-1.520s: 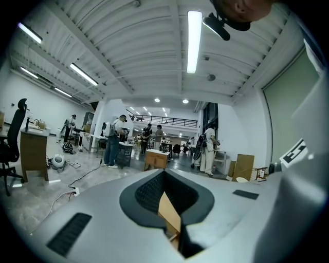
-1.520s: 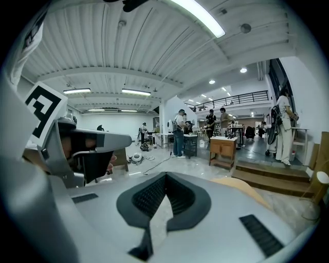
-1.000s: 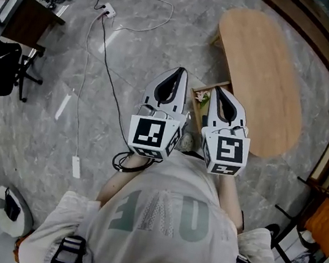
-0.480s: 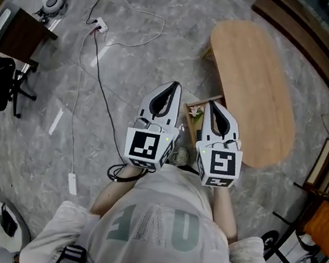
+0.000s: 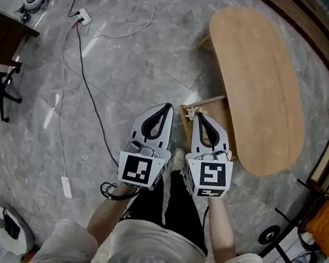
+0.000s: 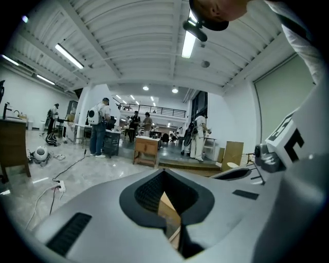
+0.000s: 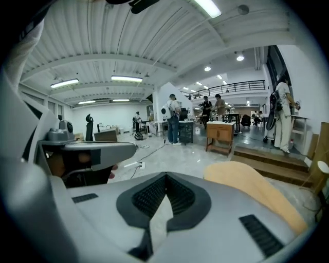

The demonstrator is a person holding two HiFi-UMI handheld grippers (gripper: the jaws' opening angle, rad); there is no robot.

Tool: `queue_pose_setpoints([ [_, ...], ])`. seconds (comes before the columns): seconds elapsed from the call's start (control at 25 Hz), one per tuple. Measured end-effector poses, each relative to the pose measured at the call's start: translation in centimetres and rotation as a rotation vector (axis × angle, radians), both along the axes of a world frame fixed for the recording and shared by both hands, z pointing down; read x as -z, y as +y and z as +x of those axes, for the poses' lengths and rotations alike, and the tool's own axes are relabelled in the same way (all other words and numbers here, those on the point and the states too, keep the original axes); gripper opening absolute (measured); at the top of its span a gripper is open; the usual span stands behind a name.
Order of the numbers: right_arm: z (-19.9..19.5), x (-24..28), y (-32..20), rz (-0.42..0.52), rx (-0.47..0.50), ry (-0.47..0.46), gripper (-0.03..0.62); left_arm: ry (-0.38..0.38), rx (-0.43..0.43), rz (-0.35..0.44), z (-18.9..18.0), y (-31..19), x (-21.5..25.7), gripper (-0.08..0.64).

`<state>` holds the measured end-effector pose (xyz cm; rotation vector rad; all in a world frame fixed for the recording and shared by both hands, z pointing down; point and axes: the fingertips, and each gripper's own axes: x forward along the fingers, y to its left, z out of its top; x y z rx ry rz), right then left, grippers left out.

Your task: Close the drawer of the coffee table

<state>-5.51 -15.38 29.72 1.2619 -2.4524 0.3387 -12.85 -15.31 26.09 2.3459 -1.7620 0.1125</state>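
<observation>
1. Found the drawer (image 5: 217, 110) pulled out from the long side of the worktop (image 5: 260, 75) (the low oval coffee table, bare wood) that faces the person, out over the grey stone floor (image 5: 132, 61).
2. Judged a shallow wooden box: stiff, fairly light, likely to slide home under a steady push. Liable to skew and jam if shoved at one corner only.
3. Nothing fragile about the box itself. Small pale item (image 5: 193, 109) at its outer corner, too small to name.
4. No call to pinch anything. Best to press flat against the middle of the outer front panel, straight toward the worktop.
5. Left hand-held gripper (image 5: 167, 107): pressed together on nothing. Tip over bare floor in the head view, just beside the drawer's outer front. Wood glimpsed through the slot behind the tips in the left gripper view.
6. Right hand-held gripper (image 5: 197, 115): likewise pressed together and empty. Tip overlapping the drawer's outer edge as seen from above, body covering part of the open box.
7. Both side by side, close together, pointing toward the drawer.
8. Cannot tell from above whether either tip touches the front panel or hangs short of it.
9. Judged not yet closed, with no push visibly begun.
</observation>
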Motion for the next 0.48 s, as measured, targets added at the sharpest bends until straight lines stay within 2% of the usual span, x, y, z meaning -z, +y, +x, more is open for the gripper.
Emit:
queue_pose_setpoints([
  [0.08, -0.6, -4.6, -0.4, -0.029, 0.029, 0.041, 0.006, 0.014, 0.019, -0.031, -0.7, -0.6, -4.3, 0.008],
  [0.2, -0.7, -11.8, 1.0, -0.126, 0.066, 0.089, 0.006, 0.028, 0.036, -0.107, -0.9, 0.3, -10.8, 0.008],
  [0.32, -0.3, -19.0, 2.4, -0.2, 0.065, 0.124, 0.011, 0.038, 0.043, -0.136, -1.2, 1.3, -16.2, 0.008],
  [0.4, -0.1, -23.7, 3.5, -0.249, 0.07, 0.161, 0.076, 0.046, 0.043, -0.147, -1.3, 1.9, -19.6, 0.008],
  [0.48, 0.2, -27.9, 4.7, -0.293, 0.08, 0.206, 0.084, 0.04, 0.045, -0.156, -1.1, 2.4, -23.1, 0.008],
])
